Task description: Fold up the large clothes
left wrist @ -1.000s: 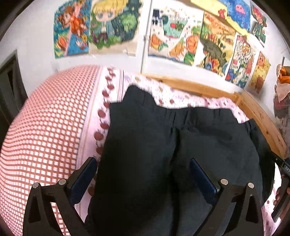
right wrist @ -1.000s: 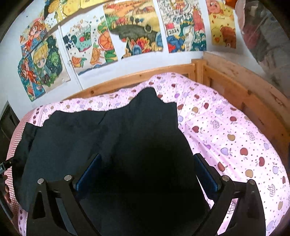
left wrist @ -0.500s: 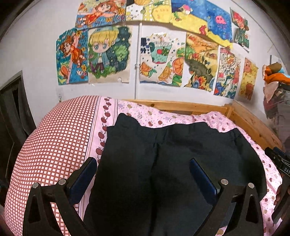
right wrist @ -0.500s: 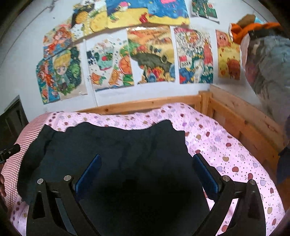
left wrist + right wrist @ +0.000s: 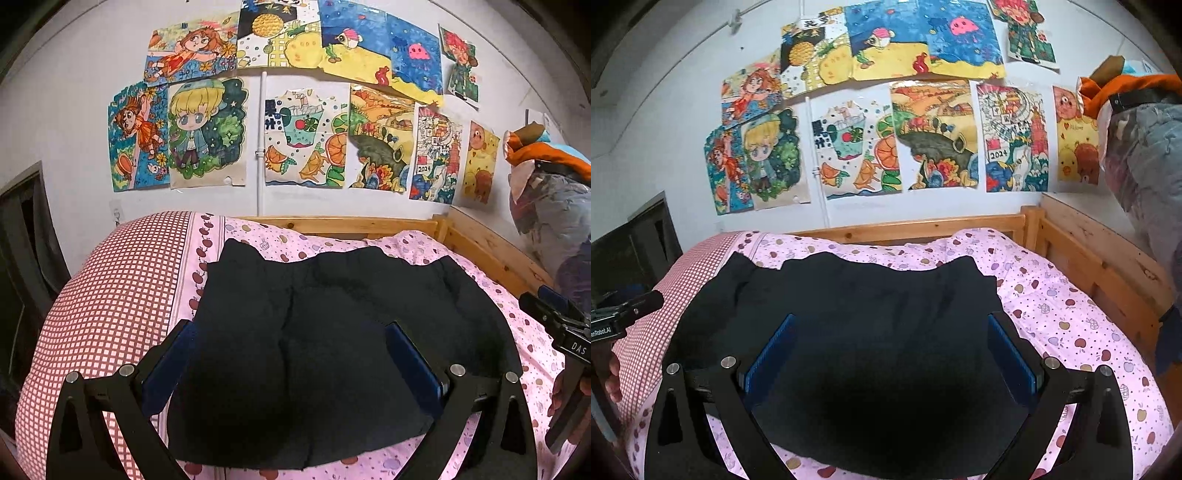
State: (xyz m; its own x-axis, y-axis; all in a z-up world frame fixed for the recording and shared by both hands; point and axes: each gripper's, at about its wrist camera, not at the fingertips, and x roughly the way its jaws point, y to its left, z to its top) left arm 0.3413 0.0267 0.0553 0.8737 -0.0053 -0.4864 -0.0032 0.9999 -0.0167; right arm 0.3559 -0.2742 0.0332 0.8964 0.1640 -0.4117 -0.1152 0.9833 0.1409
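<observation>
I see the black garment point(image 5: 314, 332) spread flat on the pink bedspread point(image 5: 1071, 314), soft and limp; my left gripper point(image 5: 291, 365) and right gripper point(image 5: 890, 362) hover released, so I'd pinch a near hem corner

Black garment point(image 5: 332, 332); pink apple-print sheet point(image 5: 1071, 317); red-white checked pillow point(image 5: 122, 295); blue finger pads point(image 5: 1010, 356); multicoloured wall drawings point(image 5: 306, 136).

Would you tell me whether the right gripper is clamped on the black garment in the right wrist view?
No, the right gripper stands wide open above the black garment, holding nothing.
</observation>
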